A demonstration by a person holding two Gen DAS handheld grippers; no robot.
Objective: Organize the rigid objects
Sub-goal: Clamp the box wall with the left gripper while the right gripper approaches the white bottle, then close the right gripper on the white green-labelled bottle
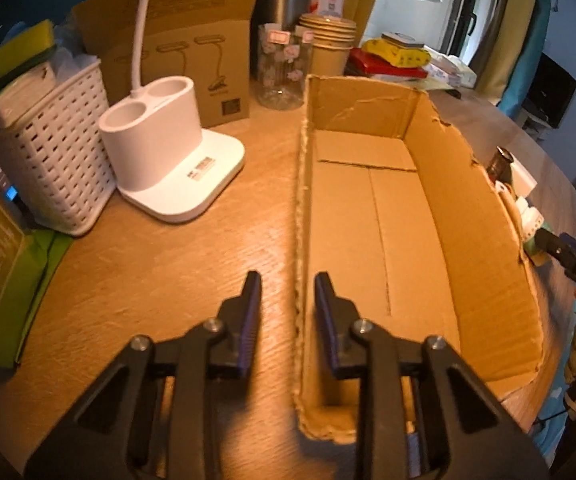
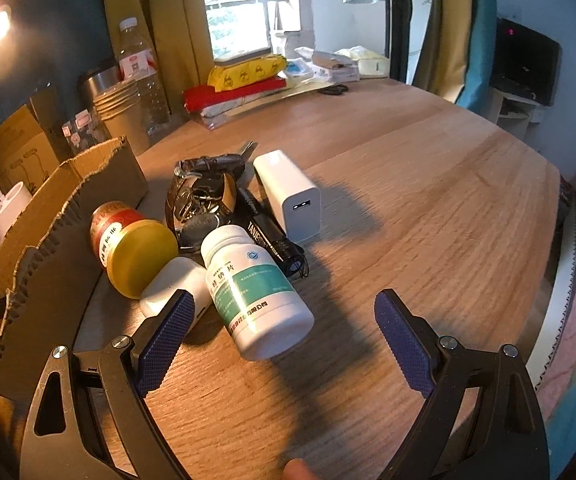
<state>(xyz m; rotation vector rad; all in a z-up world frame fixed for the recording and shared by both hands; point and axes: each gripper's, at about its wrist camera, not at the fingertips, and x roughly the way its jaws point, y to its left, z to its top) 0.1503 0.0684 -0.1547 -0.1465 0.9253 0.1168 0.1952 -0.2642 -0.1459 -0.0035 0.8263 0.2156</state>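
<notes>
Left gripper: jaws narrow, straddling torn corrugated wall of cardboard box, pads not touching. Right gripper: jaws wide apart over smooth white cylindrical pill bottle.

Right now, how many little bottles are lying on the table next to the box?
3. A brown bottle with a yellow cap lies nearest the cardboard box, a plain white bottle beside it, and a white bottle with a green label leans across that one. Others could be hidden behind.

Cardboard box on table, lamp base left, bottles right
</notes>
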